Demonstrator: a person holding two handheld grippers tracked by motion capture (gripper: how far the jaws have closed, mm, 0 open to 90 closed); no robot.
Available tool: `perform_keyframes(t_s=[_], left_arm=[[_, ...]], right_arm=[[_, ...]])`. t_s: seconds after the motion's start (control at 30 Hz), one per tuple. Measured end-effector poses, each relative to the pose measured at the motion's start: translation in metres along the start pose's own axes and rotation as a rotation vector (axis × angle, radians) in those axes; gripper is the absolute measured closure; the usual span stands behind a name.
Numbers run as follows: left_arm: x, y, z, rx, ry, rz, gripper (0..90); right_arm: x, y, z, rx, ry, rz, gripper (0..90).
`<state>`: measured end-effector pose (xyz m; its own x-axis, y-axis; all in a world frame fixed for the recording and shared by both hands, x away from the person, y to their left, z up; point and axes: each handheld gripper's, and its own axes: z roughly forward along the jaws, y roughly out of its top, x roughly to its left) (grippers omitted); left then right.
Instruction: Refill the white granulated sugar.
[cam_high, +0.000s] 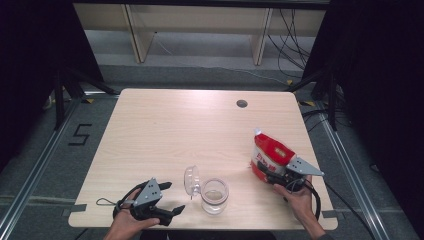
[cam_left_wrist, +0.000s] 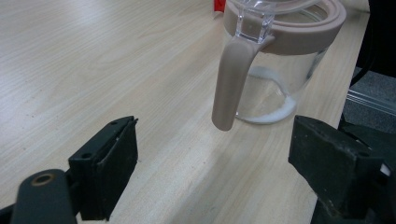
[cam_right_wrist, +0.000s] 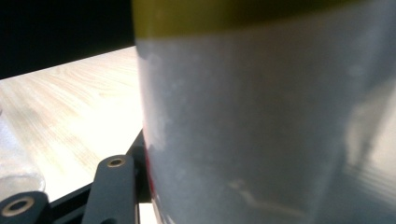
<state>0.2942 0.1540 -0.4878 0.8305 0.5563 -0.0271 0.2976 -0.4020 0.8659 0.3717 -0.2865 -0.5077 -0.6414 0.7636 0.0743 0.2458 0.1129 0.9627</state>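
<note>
Near the table's right edge, the right gripper (cam_high: 266, 172) fingers clamp the red-white bag (cam_high: 267, 152), standing upright, top tilted away.

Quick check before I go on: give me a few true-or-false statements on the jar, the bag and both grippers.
1. The jar stands upright near the table's front edge. True.
2. Its lid is shut. False: it hangs open to the left.
3. The right gripper is at the red and white bag. True.
4. The left gripper clamps the jar's handle. False: its fingers are open, handle untouched.
5. The jar is full. False: just a white residue at the bottom.
</note>
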Motion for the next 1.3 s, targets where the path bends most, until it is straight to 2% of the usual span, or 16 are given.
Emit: perform_keyframes(t_s=[0.07, 0.1, 0.2, 0.23, 0.3, 0.4, 0.43, 0.53, 0.6, 0.63, 0.67, 0.73, 0.87, 0.97, 1.0, 1.3], left_arm=[[-0.001, 0.0, 0.0, -0.001, 0.004, -0.012, 15.4], [-0.001, -0.001, 0.0, 0.009, 0.004, -0.022, 15.4], [-0.002, -0.001, 0.0, 0.004, 0.002, -0.026, 15.4], [-0.002, 0.0, 0.0, 0.008, 0.006, -0.021, 15.4], [-0.002, 0.0, 0.0, 0.008, 0.007, -0.019, 15.4], [0.0, 0.0, -0.001, 0.022, 0.013, -0.004, 15.4], [-0.002, 0.0, 0.0, 0.001, 0.003, -0.026, 15.4], [-0.002, 0.0, 0.0, -0.002, 0.004, -0.028, 15.4], [-0.002, 0.0, 0.0, -0.003, 0.002, -0.029, 15.4], [-0.002, 0.0, 0.0, -0.004, 0.003, -0.029, 15.4], [-0.002, 0.0, 0.0, -0.005, 0.002, -0.03, 15.5], [-0.001, 0.0, -0.001, -0.003, -0.002, -0.022, 15.4], [-0.002, 0.0, 0.0, -0.005, 0.0, -0.033, 15.5], [0.0, 0.0, -0.001, 0.015, 0.01, -0.007, 15.5], [-0.001, 0.0, 0.0, 0.005, 0.009, -0.022, 15.5], [-0.002, 0.0, -0.001, -0.003, 0.006, -0.033, 15.5]], right_arm=[[0.0, 0.0, 0.0, -0.008, 0.0, -0.005, 45.4], [-0.002, 0.001, -0.002, -0.001, 0.003, -0.047, 45.6], [0.001, 0.001, -0.002, -0.012, 0.024, -0.012, 45.9], [0.001, 0.001, -0.001, -0.032, 0.003, -0.025, 46.0], [0.0, 0.002, -0.002, -0.023, 0.031, -0.058, 46.3], [0.002, 0.003, -0.003, -0.019, 0.036, -0.048, 46.4], [0.001, 0.004, -0.004, -0.003, 0.031, -0.089, 46.6], [0.004, 0.004, -0.004, -0.016, 0.051, -0.06, 46.7], [0.006, 0.006, -0.005, -0.019, 0.029, -0.107, 47.0], [0.009, 0.006, -0.005, -0.024, 0.02, -0.093, 47.1], [0.005, 0.007, -0.004, -0.029, 0.036, -0.145, 47.3], [0.007, 0.007, -0.005, -0.023, 0.041, -0.116, 47.3], [0.01, 0.008, -0.006, -0.019, -0.002, -0.146, 47.5], [0.012, 0.01, -0.007, -0.01, 0.002, -0.174, 47.7], [0.013, 0.012, -0.007, 0.001, 0.007, -0.213, 47.8], [0.024, 0.018, -0.014, 0.001, -0.01, -0.305, 48.1]])
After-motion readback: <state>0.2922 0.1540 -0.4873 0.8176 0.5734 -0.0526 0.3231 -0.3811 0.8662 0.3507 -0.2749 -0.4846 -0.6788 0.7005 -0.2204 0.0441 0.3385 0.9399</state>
